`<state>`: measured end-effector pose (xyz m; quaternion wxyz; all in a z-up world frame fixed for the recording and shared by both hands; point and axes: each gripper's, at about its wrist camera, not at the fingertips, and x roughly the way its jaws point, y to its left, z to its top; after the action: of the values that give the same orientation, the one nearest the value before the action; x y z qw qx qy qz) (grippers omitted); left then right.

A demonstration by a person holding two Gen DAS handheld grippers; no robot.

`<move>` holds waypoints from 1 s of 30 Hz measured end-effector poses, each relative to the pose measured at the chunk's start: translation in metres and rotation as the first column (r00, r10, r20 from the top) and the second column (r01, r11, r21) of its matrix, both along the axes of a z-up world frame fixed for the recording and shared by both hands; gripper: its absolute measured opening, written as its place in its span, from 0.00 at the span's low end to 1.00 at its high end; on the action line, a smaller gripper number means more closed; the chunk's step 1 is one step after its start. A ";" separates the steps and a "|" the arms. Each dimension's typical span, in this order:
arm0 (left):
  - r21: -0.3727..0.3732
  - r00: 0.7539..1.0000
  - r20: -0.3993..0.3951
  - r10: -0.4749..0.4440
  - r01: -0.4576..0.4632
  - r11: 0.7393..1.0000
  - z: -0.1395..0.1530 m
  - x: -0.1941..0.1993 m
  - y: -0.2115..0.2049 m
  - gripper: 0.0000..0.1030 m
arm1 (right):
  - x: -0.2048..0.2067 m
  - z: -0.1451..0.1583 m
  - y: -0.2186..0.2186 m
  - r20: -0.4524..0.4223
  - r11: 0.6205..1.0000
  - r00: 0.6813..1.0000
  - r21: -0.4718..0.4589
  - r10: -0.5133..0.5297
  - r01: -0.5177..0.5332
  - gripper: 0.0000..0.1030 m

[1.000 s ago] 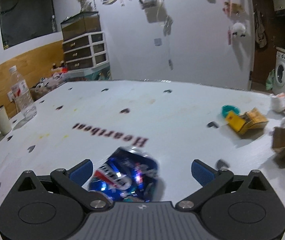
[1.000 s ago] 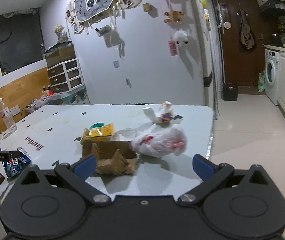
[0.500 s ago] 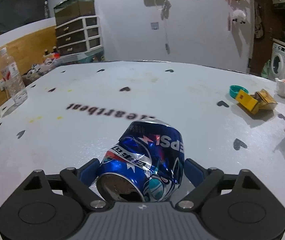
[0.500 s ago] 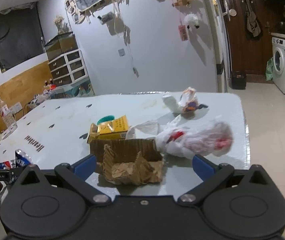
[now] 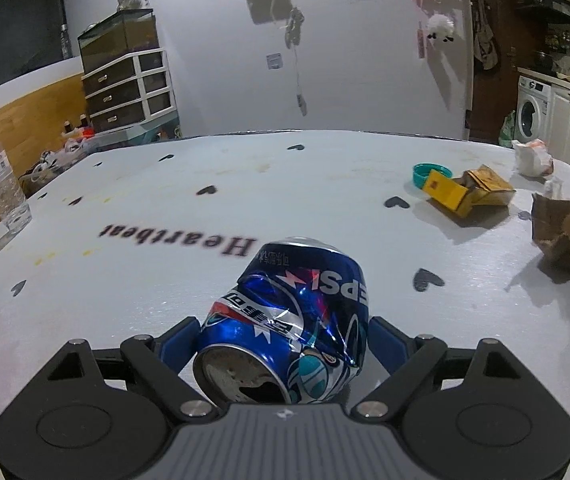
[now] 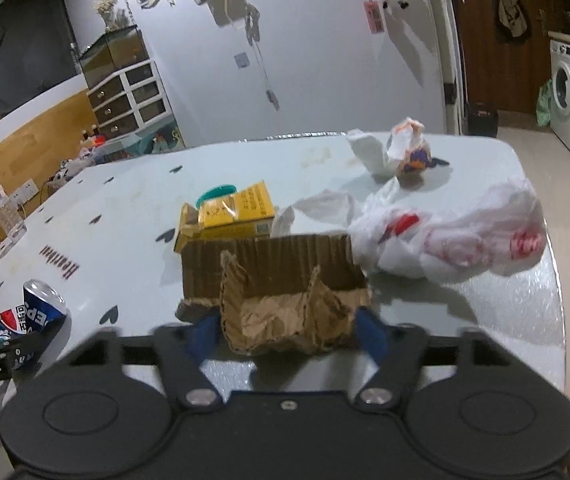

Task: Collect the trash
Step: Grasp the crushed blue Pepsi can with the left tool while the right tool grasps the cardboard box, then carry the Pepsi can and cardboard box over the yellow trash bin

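Observation:
A crushed blue Pepsi can (image 5: 297, 312) lies on its side on the white table (image 5: 165, 248). My left gripper (image 5: 281, 340) is shut on it, with a blue pad against each flank. The can (image 6: 41, 312) also shows at the left edge of the right wrist view. A torn brown cardboard box (image 6: 281, 300) sits between the fingers of my right gripper (image 6: 289, 332). Its jaws are closing, and both pads touch the box's sides. From the left wrist view the same cardboard box (image 5: 565, 228) is at the far right.
A yellow carton (image 6: 237, 212) and a teal lid (image 6: 217, 192) lie behind the cardboard. To its right is a crumpled white plastic bag (image 6: 445, 248), with a small wrapper (image 6: 405, 152) farther back. A water bottle (image 5: 1, 184) stands at the table's left edge.
The left gripper sank over the can and closed onto it. The right gripper moved up to the cardboard box, and its jaws narrowed from wide open onto the box.

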<state>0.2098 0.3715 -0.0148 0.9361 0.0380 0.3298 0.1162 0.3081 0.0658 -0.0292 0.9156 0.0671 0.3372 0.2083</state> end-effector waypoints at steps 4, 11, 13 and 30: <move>-0.005 1.000 0.008 0.007 -0.007 1.000 0.000 0.001 -0.007 0.87 | -0.004 0.001 -0.003 0.008 0.999 1.000 0.024 0.024 -0.024 0.38; -0.014 0.998 0.057 0.022 -0.021 1.000 0.008 -0.003 -0.021 0.87 | -0.019 0.012 -0.005 0.090 0.998 0.994 -0.029 0.056 -0.054 0.35; -0.015 0.997 0.075 0.016 -0.015 1.000 0.012 -0.005 -0.028 0.87 | -0.023 0.016 -0.007 0.113 0.998 0.992 -0.039 0.061 -0.057 0.35; -0.034 0.988 0.149 -0.045 0.051 0.998 0.040 -0.028 -0.097 0.86 | -0.066 0.036 -0.050 0.200 0.997 0.977 -0.051 0.067 -0.057 0.34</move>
<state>0.1816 0.2744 0.0254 0.9612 0.0196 0.2602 0.0898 0.2420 0.0162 0.0066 0.9395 0.0146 0.2490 0.2349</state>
